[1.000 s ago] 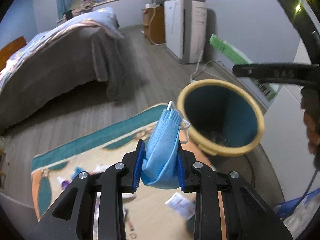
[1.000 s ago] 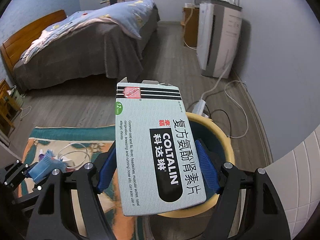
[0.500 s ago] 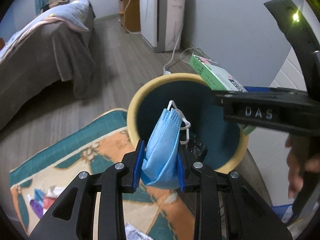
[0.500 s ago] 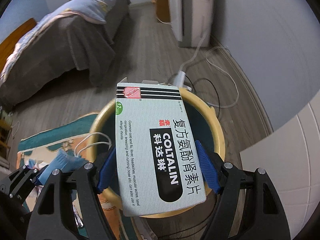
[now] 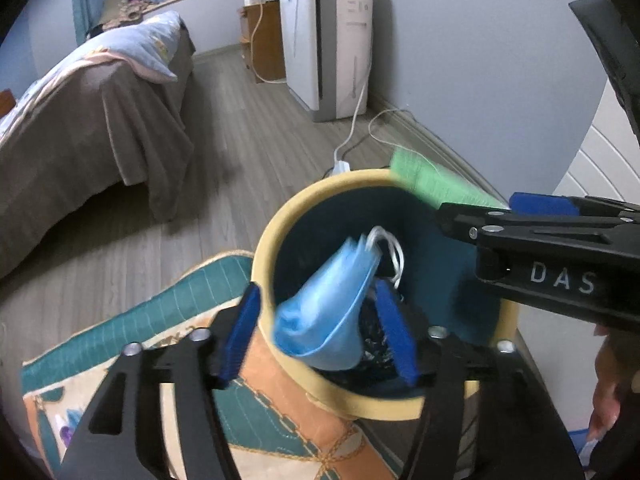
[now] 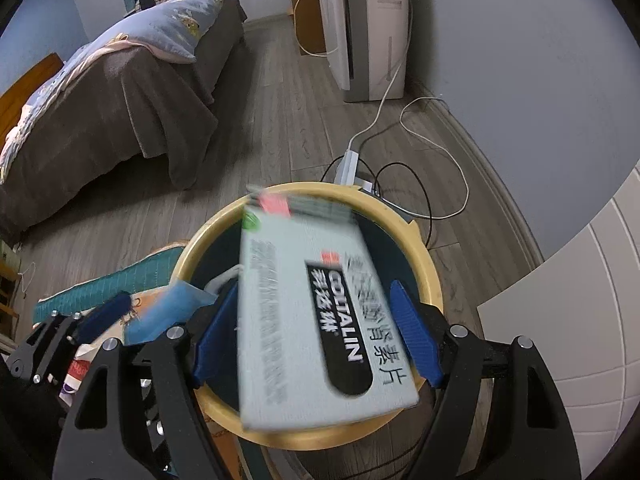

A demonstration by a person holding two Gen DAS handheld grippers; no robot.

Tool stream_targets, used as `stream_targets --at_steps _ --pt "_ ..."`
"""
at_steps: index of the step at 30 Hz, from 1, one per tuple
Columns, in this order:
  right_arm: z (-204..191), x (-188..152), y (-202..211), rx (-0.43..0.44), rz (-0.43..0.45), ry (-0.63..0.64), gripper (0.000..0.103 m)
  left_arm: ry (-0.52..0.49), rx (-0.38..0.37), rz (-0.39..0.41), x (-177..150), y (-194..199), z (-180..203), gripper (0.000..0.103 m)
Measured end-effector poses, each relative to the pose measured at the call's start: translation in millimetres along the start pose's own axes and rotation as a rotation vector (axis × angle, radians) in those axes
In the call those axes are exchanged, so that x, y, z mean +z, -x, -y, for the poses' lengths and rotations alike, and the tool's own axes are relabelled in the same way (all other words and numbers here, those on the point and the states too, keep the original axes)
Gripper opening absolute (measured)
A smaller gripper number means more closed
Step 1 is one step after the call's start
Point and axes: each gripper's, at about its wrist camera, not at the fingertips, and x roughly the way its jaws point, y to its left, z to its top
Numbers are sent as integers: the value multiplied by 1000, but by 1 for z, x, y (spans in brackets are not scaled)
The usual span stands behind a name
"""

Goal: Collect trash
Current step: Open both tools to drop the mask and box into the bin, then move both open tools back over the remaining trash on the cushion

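A round bin with a yellow rim and dark teal inside stands on the floor; it also shows in the right wrist view. My left gripper is open over it, and a blue face mask hangs loose and blurred between the spread pads. My right gripper is open over the bin too, and the pale green medicine box is tilted and blurred between its pads. The box's green edge shows in the left wrist view.
A patterned rug with small litter lies left of the bin. A bed stands at the left, a white appliance by the far wall. A power strip and cables lie behind the bin. A white panel stands right.
Both grippers have opened over the bin. The mask and the medicine box have come loose from the pads and are tipping down into it.
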Motion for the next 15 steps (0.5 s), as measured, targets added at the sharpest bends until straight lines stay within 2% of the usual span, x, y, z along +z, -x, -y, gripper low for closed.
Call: stream_targets --at_steps 5,7,9,15 --pt "-1 -1 2 -1 2 0 89 9 32 17 -4 4 -5 82" --pt "-4 -1 3 0 4 4 93 24 46 19 -6 7 -9 91" --pt "-9 0 6 0 9 13 97 35 59 22 -7 11 -13 93" --pt "-26 -1 24 -7 32 30 97 75 77 43 -21 51 -34 95"
